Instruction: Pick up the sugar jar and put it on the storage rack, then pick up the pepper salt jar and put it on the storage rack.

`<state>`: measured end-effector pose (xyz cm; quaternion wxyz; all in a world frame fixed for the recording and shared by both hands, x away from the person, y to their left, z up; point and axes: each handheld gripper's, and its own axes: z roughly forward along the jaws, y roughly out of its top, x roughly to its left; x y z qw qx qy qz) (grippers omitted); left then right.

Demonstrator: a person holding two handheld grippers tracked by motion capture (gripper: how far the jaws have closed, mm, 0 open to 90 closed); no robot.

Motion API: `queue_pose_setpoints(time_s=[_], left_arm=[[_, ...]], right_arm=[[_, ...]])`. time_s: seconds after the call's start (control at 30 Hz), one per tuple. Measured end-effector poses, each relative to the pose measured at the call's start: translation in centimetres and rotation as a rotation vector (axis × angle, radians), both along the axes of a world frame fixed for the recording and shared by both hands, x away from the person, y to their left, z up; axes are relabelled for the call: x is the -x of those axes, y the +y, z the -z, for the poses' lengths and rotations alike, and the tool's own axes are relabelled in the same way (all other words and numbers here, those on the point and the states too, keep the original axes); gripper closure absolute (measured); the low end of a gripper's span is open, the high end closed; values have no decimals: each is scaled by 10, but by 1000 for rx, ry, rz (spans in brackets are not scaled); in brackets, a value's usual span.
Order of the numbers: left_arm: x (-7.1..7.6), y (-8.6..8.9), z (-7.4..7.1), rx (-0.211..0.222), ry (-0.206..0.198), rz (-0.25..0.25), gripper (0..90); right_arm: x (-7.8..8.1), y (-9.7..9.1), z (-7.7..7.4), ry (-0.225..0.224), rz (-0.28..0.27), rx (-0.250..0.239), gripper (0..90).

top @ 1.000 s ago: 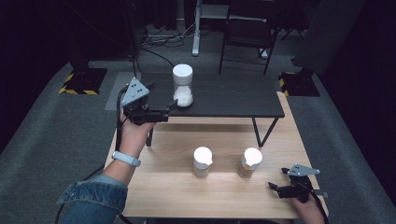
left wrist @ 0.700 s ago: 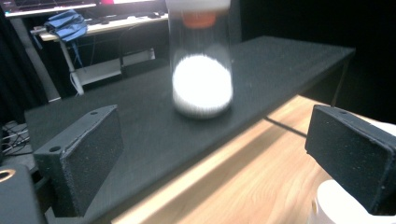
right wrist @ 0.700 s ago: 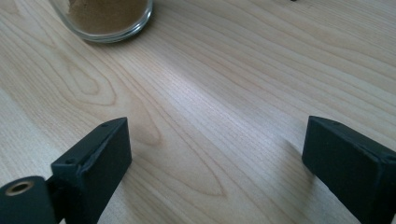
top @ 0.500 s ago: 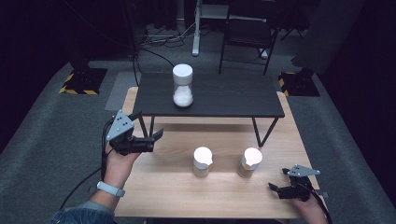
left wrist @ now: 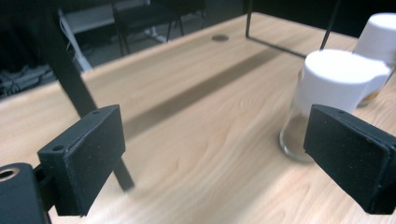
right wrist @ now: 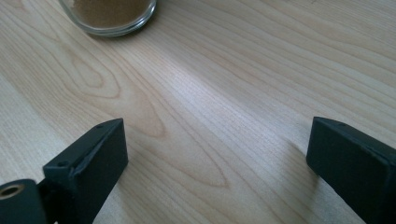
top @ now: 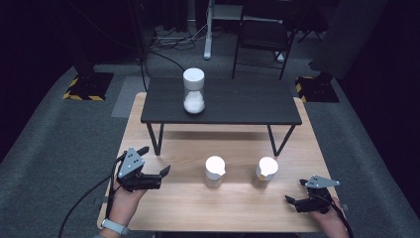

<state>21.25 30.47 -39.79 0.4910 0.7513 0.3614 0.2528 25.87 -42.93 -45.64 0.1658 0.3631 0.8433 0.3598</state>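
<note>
Room dark beyond the wooden table [top: 223, 208]; light falls from above. Both jar lids [top: 215, 163] ahead of the left gripper [top: 157, 171] glare white, detail lost. Black stand [top: 223, 101] casts a soft shadow band beneath. Left gripper view: stand leg [left wrist: 74, 93] beside the jaws smeared, background soft. Right gripper view: dim, sharp wood grain.

We see our right gripper [right wrist: 217, 163] w/ jaws just opening, nothing btwn. Glass jar [right wrist: 109, 16] sits beyond left jaw on wooden table [right wrist: 233, 93].
</note>
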Motion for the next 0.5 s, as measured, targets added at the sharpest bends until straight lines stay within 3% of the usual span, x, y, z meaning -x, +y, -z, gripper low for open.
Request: queue_pose_setpoints(time_s=[0.23,0.37,0.5], left_arm=[[6,3,22,-10,61,-19,52],[15,2,29,-42,64,-30,58],[17,5,36,-53,101,-37,57]], right_arm=[[1,2,-1,9,1,2,22],[2,0,-1,20,41,-12,10],[4,-6,-6,21,52,-40,10]])
